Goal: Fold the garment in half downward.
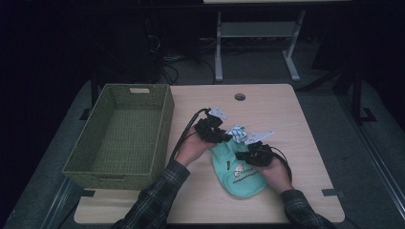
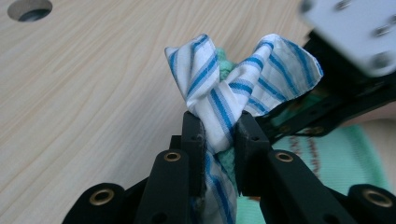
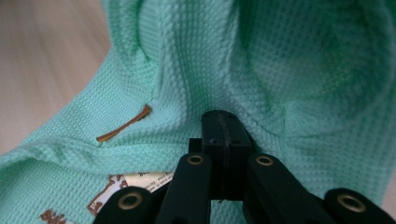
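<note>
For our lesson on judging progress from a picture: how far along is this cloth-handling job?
Early stage. Done: both claws have a grip. In hand: the left claw pinches the blue-striped white cloth, and the right claw is shut on the mint green waffle cloth, both bunched together on the table. Left: the green woven basket holds nothing yet, so the cloths probably still have to go there.

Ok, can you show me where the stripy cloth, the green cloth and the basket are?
Stripy cloth (image 2: 219, 100), left gripper view, on the twisted middle just above the jaws.
Green cloth (image 3: 201, 70), right gripper view, on its waffle weave.
Basket (image 1: 163, 125), high view, on its right rim.
</note>
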{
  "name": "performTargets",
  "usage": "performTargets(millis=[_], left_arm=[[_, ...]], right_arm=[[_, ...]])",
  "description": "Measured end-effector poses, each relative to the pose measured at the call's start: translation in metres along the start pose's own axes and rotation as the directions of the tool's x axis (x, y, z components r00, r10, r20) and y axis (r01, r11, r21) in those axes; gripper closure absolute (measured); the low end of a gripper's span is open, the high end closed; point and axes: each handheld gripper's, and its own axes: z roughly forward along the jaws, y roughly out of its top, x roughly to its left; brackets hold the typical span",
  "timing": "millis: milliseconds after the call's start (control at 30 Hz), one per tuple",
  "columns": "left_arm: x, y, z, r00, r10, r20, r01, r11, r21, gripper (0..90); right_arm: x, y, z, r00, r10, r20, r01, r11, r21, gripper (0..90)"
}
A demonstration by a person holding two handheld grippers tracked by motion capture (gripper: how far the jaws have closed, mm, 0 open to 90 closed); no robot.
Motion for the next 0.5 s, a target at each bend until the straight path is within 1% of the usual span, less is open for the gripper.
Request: performTargets(millis=[67, 167, 200, 233, 300, 333, 367, 467, 500], left_arm=[[-0.003, 0.002, -0.001, 0.9999, -0.009, -0.006, 0.009, 0.9999, -0.009, 76.4], [-0.004, 0.002, -0.001, 0.9997, -0.001, -0.023, 0.001, 1.0000, -0.005, 76.4], [-0.003, 0.001, -0.002, 0.9997, -0.002, -0.023, 0.002, 0.9999, -0.011, 76.3], [-0.002, 0.001, -0.002, 0.9998, -0.005, -0.021, 0.005, 0.9998, -0.017, 76.4], [-0.001, 0.001, -0.003, 0.9996, -0.004, -0.028, 0.003, 0.9997, -0.022, 76.4], [-0.001, 0.001, -0.004, 0.9996, -0.004, -0.030, 0.003, 0.9997, -0.022, 76.4], [0.000, 0.001, -0.004, 0.9993, 0.004, -0.036, -0.004, 0.9999, -0.015, 76.4], [0.002, 0.000, -0.005, 0.9982, 0.006, -0.060, -0.006, 1.0000, -0.003, 76.3], [0.002, -0.001, -0.004, 0.9976, 0.000, -0.070, 0.000, 1.0000, -0.004, 76.3]], right_arm=[[-0.002, 0.002, 0.003, 1.0000, -0.006, 0.004, 0.006, 1.000, -0.011, 89.9], [-0.001, 0.005, 0.005, 0.9999, -0.001, 0.010, 0.001, 1.000, -0.011, 89.8], [-0.001, 0.005, 0.004, 0.9999, -0.009, 0.014, 0.010, 1.000, -0.010, 89.8], [-0.002, 0.005, 0.001, 0.9998, -0.013, 0.013, 0.014, 1.000, -0.017, 89.8], [-0.003, 0.005, -0.010, 0.9999, 0.006, 0.011, -0.005, 0.999, -0.032, 89.8], [-0.003, 0.004, -0.016, 0.9999, 0.007, 0.010, -0.007, 0.999, -0.040, 89.8], [-0.003, 0.003, -0.020, 0.9999, 0.007, 0.011, -0.006, 0.999, -0.044, 89.8], [-0.002, -0.004, -0.034, 0.9998, 0.000, 0.019, 0.001, 0.999, -0.048, 89.8], [-0.001, -0.007, -0.038, 0.9998, 0.000, 0.021, 0.001, 0.999, -0.046, 89.8]])
